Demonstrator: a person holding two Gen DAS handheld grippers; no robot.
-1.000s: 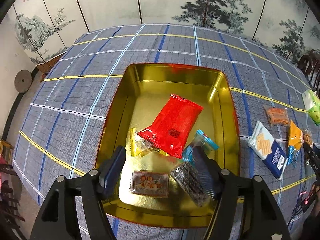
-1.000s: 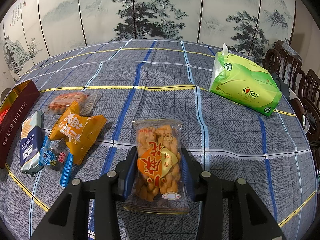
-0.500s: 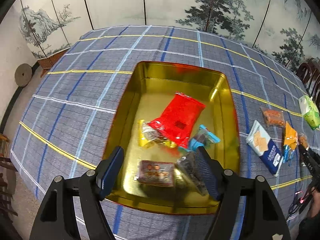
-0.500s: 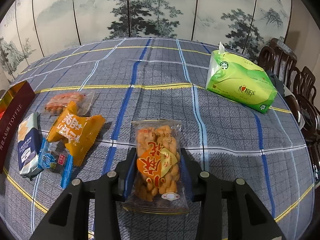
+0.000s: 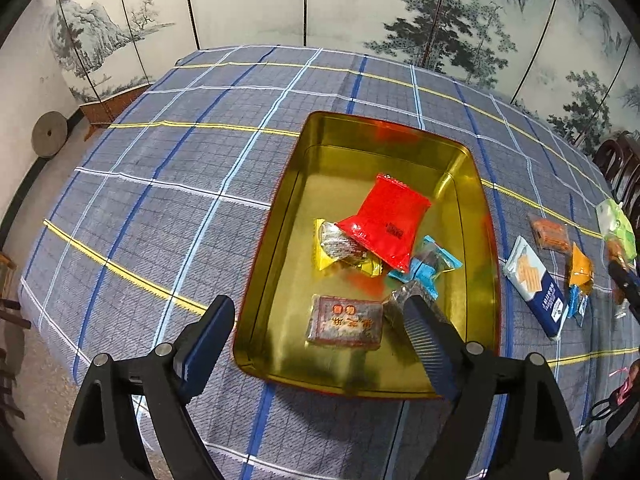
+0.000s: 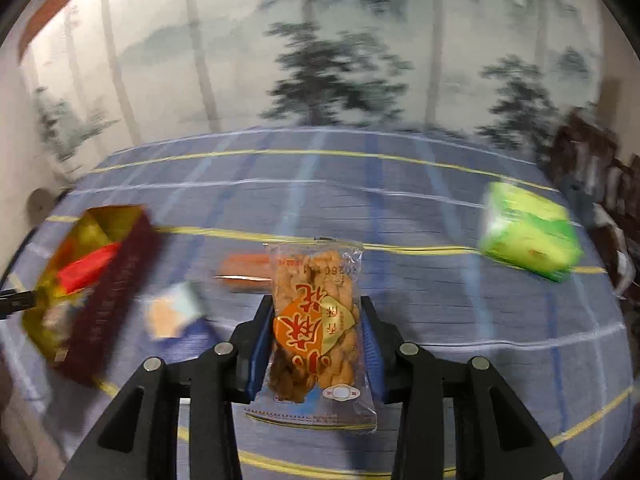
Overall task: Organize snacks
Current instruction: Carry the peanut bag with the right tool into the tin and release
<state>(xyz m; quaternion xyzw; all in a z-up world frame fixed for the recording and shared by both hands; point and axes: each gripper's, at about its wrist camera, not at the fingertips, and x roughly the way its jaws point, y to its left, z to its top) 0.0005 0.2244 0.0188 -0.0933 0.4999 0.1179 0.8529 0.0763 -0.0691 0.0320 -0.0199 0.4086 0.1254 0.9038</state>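
A gold tin (image 5: 264,240) with dark red outer walls stands on the checked tablecloth. In it lie a red packet (image 5: 388,220), a yellow one (image 5: 332,244), a blue one (image 5: 432,264), a brown bar (image 5: 346,322) and a dark packet (image 5: 400,304). My left gripper (image 5: 316,312) hovers over the tin's near end, jaws opening, pressing on nothing. My right gripper (image 6: 316,308) is shut on a clear bag of fried dough twists (image 6: 316,280), held upright above the table. The tin (image 6: 116,280) shows blurred at the left of that view.
On the cloth right of the tin lie a blue-white cracker packet (image 5: 536,288), a clear packet of orange snacks (image 5: 550,232), an orange packet (image 5: 580,268) and a green tissue pack (image 5: 616,224). Painted screens stand behind the table; dark wooden chairs (image 6: 592,168) are at the right.
My left jaws have widened and the hand has drawn back toward the tin's near left corner. My right gripper has lifted the twists bag off the cloth and swung toward the tin; its view is blurred.
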